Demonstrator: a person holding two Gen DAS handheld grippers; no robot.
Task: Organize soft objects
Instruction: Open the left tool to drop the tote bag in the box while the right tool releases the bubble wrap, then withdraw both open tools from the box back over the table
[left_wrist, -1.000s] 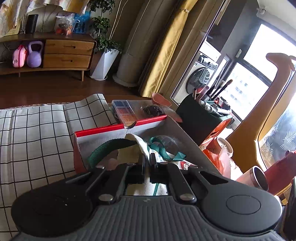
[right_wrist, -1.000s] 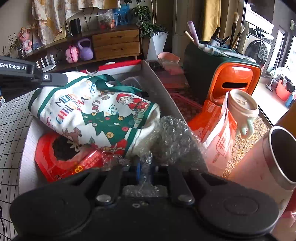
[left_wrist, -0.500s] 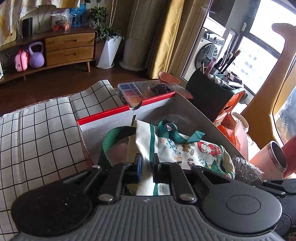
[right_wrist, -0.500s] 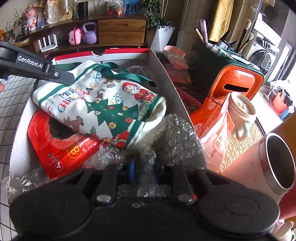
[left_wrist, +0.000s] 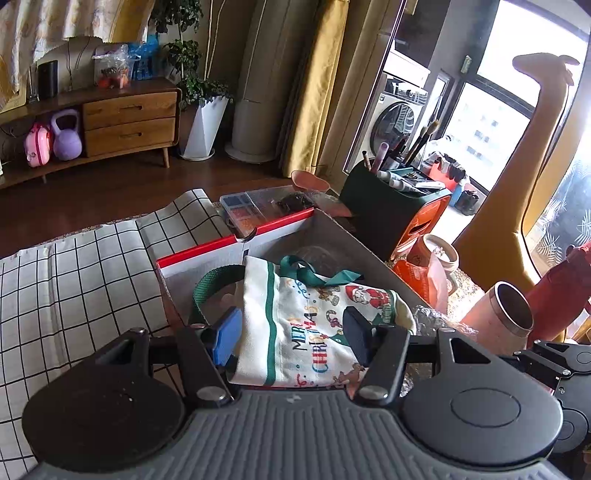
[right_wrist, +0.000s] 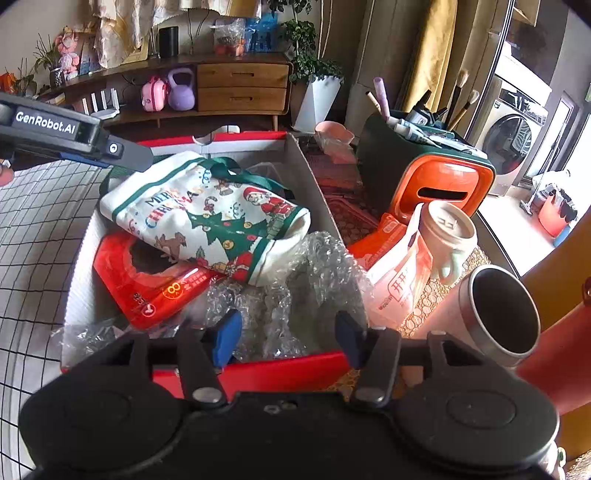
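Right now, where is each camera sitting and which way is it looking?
Left wrist view: sits on the left gripper, looking down at the Christmas bag in the cardboard box; its open blue pads show, just opened, not pressing on the bag.
Right wrist view: sits on the right gripper, looking down at bubble wrap in the box; open pads, just opened, nothing gripped; the left gripper's finger shows upper left.
Both see the bag, box and metal-lined cup.

White-and-green Christmas-print bag (right_wrist: 207, 218), red packet (right_wrist: 147, 284), clear bubble wrap (right_wrist: 295, 280), black-gridded white cloth (left_wrist: 74, 280)
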